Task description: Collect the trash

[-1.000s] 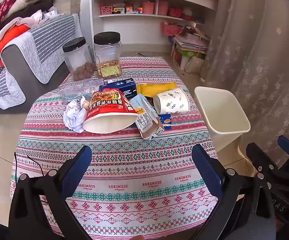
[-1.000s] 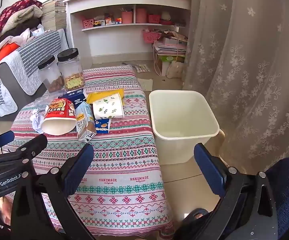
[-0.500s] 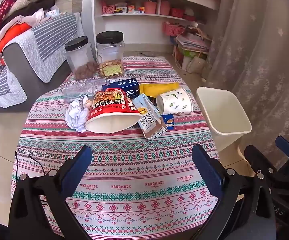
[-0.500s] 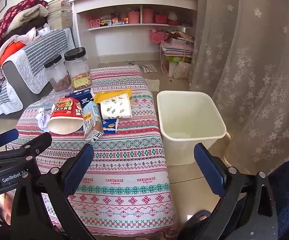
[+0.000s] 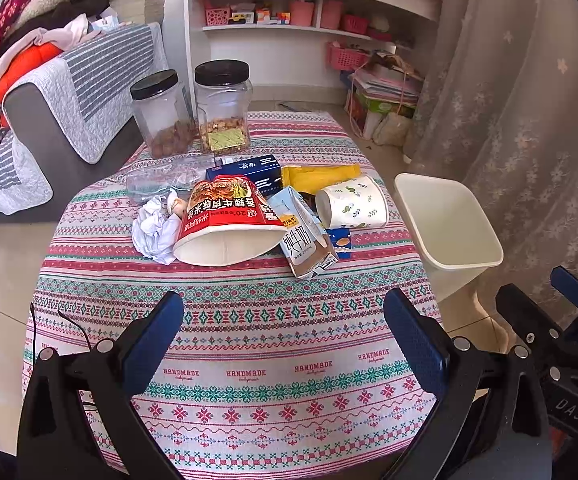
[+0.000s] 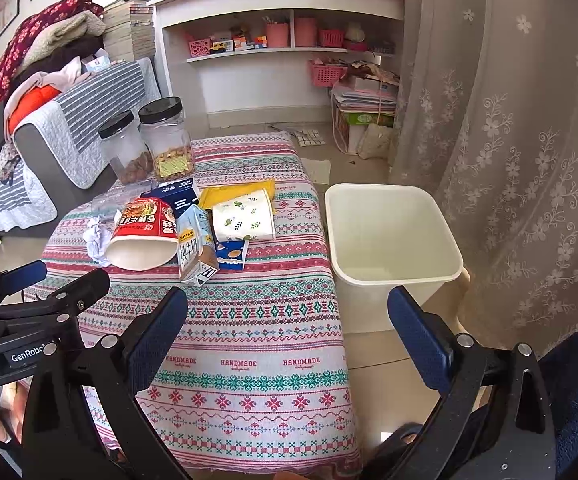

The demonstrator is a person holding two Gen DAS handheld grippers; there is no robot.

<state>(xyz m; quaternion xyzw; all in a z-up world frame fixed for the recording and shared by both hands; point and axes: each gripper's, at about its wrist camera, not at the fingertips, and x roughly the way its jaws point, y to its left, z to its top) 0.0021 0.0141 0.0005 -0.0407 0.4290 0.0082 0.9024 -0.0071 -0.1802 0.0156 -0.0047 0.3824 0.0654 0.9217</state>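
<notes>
We see both claws gaping, left claw [image 5: 283, 334] and right claw [image 6: 287, 328] — empty, short of the noodle cup [image 5: 225, 220] on the tabletop [image 5: 249, 352].

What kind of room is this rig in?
Most likely a home living room: a grey sofa under striped quilts, white wall shelves holding pink baskets and toys, a floral lace curtain, and a low table in a patterned "handmade" cloth strewn with snack packaging.

Left wrist: above near table [image 5: 273, 364] edge, facing fwd over trash pile, bin [image 5: 447, 224] at frame right.
Right wrist: further right, bin [image 6: 393, 236] centre.
Shared: table, pile, bin, shelf.
</notes>
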